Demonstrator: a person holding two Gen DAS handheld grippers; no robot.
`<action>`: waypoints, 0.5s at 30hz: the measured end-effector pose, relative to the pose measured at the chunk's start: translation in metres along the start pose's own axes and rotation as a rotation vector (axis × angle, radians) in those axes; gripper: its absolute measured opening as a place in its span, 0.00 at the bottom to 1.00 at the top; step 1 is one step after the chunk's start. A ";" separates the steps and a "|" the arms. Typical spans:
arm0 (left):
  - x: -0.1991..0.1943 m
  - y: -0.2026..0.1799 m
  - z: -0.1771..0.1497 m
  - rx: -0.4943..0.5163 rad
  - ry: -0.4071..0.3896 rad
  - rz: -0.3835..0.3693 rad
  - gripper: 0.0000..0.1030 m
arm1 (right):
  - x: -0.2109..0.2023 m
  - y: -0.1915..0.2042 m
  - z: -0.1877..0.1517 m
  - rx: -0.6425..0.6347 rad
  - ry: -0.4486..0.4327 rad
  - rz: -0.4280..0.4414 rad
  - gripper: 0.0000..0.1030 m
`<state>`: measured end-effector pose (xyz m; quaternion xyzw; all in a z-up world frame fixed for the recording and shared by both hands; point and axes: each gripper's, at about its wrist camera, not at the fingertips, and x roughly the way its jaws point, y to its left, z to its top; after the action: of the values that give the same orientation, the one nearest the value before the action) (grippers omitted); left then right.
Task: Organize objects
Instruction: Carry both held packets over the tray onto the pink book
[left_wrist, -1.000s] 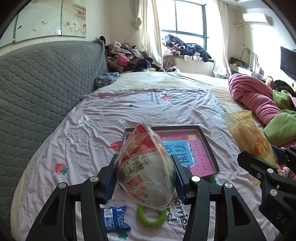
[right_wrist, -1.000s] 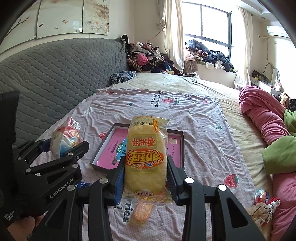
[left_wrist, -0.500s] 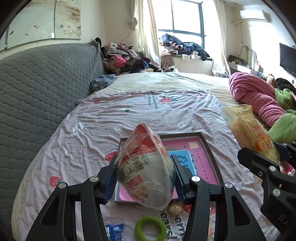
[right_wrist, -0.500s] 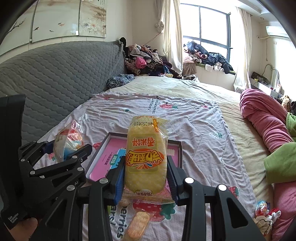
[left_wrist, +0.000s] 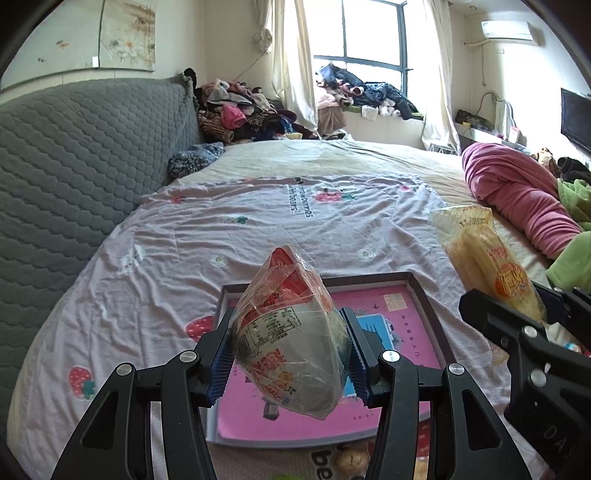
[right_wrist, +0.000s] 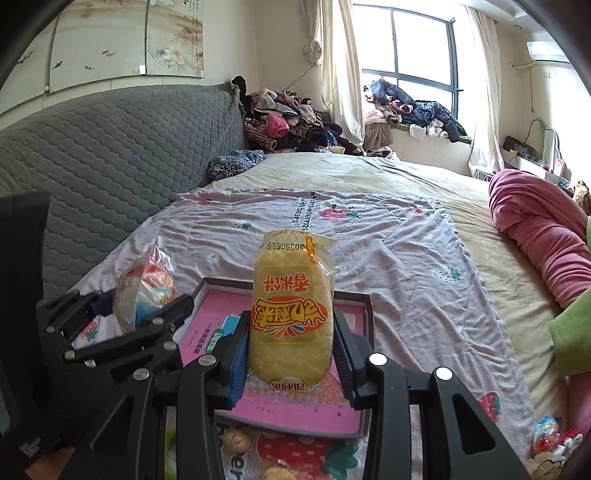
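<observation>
My left gripper (left_wrist: 290, 363) is shut on a plastic-wrapped noodle cup (left_wrist: 290, 343), red and white, held above the near left part of a pink-lined box lid (left_wrist: 402, 321) that lies flat on the bed. In the right wrist view my right gripper (right_wrist: 291, 354) is shut on a yellow snack packet (right_wrist: 291, 317), tall and upright, over the same box lid (right_wrist: 218, 325). The noodle cup (right_wrist: 146, 291) and the left gripper (right_wrist: 122, 332) show at the left there. The snack packet (left_wrist: 487, 266) shows at the right edge of the left wrist view.
A strawberry-print sheet (left_wrist: 258, 229) covers the bed. A grey quilted headboard (left_wrist: 66, 166) runs along the left. A rolled pink blanket (right_wrist: 535, 229) and green cloth (right_wrist: 572, 328) lie at right. Small round snacks (right_wrist: 236, 441) and wrapped sweets (right_wrist: 546, 430) lie on the near sheet.
Both grippers have moved forward and slightly down with their loads, so the box lid now lies right under them. The green ring and blue packet have slipped out of the left wrist view.
</observation>
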<state>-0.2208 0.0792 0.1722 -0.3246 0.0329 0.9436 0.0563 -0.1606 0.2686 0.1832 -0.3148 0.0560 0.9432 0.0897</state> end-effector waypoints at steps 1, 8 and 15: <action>0.005 0.000 0.000 0.000 0.003 -0.001 0.53 | 0.007 0.000 0.001 -0.002 -0.001 -0.006 0.40; 0.057 0.002 -0.004 -0.022 0.015 0.004 0.53 | 0.042 -0.010 -0.002 0.017 0.005 -0.030 0.40; 0.088 0.009 -0.008 -0.037 0.014 0.022 0.53 | 0.078 -0.005 -0.010 -0.011 0.034 -0.029 0.40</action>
<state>-0.2862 0.0774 0.1118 -0.3321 0.0193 0.9422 0.0398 -0.2151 0.2824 0.1276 -0.3320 0.0478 0.9367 0.1006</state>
